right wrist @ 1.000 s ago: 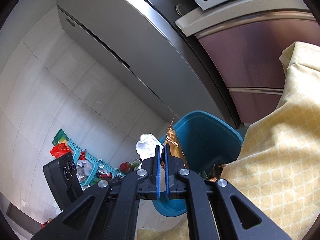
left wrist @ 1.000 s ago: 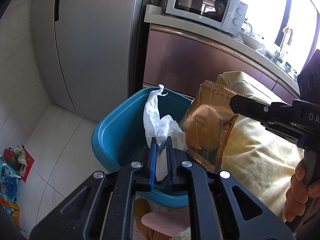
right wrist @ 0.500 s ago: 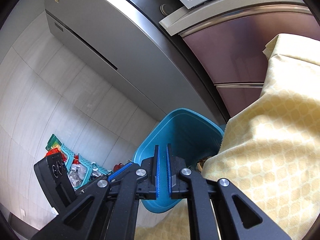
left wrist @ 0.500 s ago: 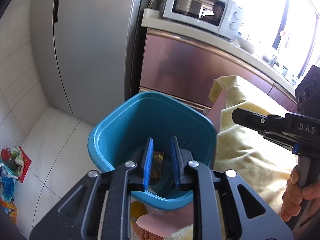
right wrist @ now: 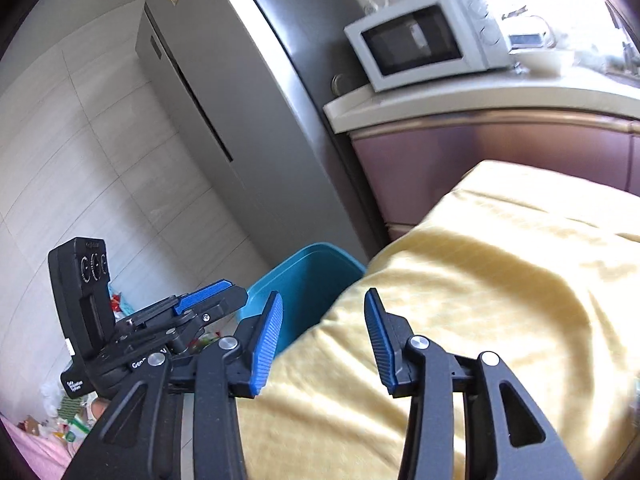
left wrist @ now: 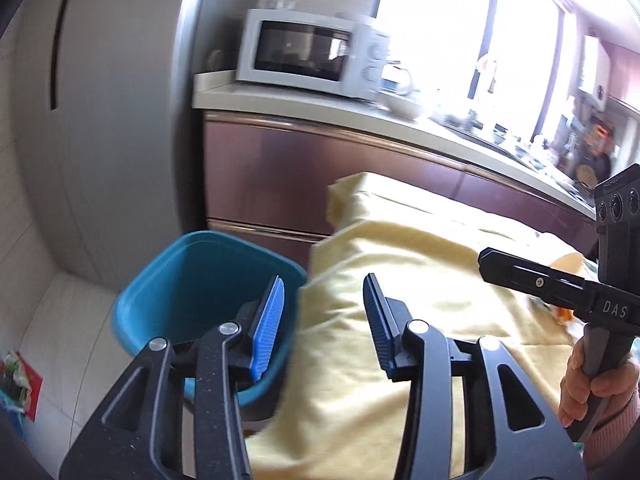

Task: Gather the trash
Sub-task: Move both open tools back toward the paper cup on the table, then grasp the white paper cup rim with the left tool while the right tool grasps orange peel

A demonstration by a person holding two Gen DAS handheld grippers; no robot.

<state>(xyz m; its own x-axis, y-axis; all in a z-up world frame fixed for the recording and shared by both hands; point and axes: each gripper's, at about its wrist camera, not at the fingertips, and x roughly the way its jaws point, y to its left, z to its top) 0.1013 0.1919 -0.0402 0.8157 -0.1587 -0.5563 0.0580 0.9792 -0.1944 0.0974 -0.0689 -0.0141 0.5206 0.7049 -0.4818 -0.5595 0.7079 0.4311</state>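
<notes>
Beside the teal bin (left wrist: 208, 280), at the corner of the table with the yellow cloth (left wrist: 420, 320), we hold both grippers with their jaws opening and nothing between them. Our left gripper (left wrist: 324, 320) hangs over the table corner, its left blue pad in front of the bin's rim. Our right gripper (right wrist: 320, 336) is over the cloth too. The bin stands on the floor against the table, near the grey fridge (right wrist: 248, 92). Whatever trash lies inside it, we cannot tell.
</notes>
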